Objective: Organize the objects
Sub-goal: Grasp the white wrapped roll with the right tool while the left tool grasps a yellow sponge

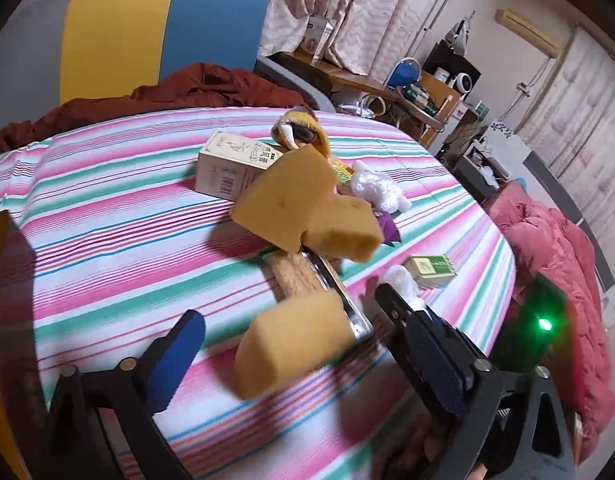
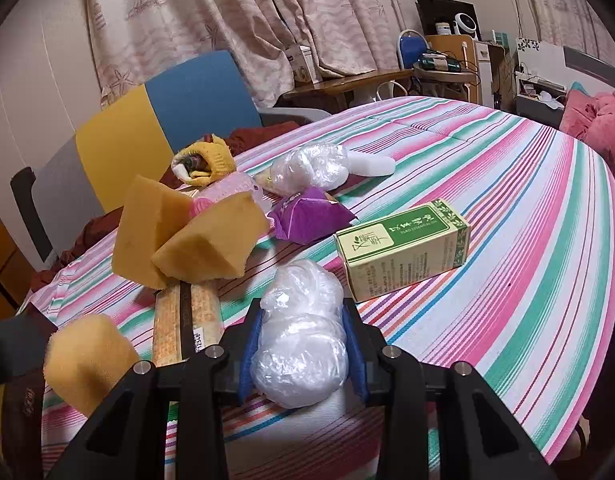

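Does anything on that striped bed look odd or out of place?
Yes: two yellow sponge blocks lean tilted against each other on top of a long flat packet, rather than lying flat. A third sponge lies apart near the left tongs.

Porous matt foam sponges [image 2: 211,240]; a crinkly, glossy plastic bag [image 2: 303,344]; a printed cardboard box [image 2: 403,248] with slight sheen; a striped woven cloth bedcover [image 2: 527,240]; black matt plastic tongs [image 2: 303,356] with blue rubbery pads [image 2: 251,344].
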Motion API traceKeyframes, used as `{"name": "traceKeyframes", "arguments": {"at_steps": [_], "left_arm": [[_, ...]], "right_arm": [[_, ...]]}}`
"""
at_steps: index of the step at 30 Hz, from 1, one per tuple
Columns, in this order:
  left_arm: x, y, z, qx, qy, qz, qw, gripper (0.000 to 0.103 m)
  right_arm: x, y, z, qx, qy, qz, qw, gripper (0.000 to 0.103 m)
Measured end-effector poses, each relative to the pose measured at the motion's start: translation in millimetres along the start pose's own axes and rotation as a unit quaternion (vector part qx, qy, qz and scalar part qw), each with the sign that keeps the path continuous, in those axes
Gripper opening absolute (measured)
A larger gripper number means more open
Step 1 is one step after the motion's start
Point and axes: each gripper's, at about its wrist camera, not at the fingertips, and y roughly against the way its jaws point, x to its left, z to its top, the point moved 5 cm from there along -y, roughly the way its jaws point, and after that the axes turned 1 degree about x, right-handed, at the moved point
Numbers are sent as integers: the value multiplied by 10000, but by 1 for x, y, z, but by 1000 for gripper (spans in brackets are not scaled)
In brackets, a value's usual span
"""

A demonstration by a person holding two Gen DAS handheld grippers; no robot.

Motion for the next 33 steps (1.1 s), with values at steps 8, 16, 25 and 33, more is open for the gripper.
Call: {"name": "traceKeyframes", "arguments": {"at_steps": [8,16,25,33], "left_arm": [[11,-28,-13,337,67,-108,9993,60],[15,-6,-38,192,17,-317,9993,57],[20,16,-65,259,-116,-25,9996,53],[30,32,-79,130,60,-208,9997,44]], "right_arm": [[0,1,-1,-36,17,-12,10000,37],[0,1,0,-56,19,-10,10000,37],[-1,3,-1,-64,74,-77,9999,37],[2,13,-1,-160,162,-108,9997,37]]}}
